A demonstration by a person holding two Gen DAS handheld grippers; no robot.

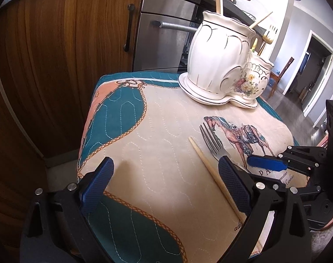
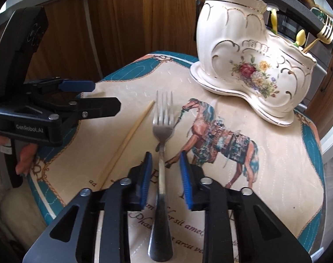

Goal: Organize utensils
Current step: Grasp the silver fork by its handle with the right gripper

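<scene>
A steel fork (image 2: pixel 163 118) lies on the quilted horse-print cloth (image 2: pixel 265 164), tines toward the far side. My right gripper (image 2: pixel 165 155) straddles its handle, jaws narrow, a slim gap showing on each side of the handle. A wooden chopstick (image 2: pixel 131 135) lies just left of the fork. The white ceramic utensil holder (image 2: pixel 243 50) stands at the far right with sticks and a gold fork in it. My left gripper (image 1: pixel 165 162) hovers wide open over bare cloth (image 1: pixel 155 120), with the chopstick (image 1: pixel 210 173) and fork (image 1: pixel 210 140) by its right finger. The holder (image 1: pixel 221 54) is beyond.
The cloth-covered top drops off at its left and far edges. Behind stand a wooden cabinet (image 1: pixel 56 54) and a stainless appliance (image 1: pixel 162 39). A hand (image 2: pixel 26 155) holds the left gripper (image 2: pixel 105 96). The right gripper (image 1: pixel 263 168) shows at the left view's right side.
</scene>
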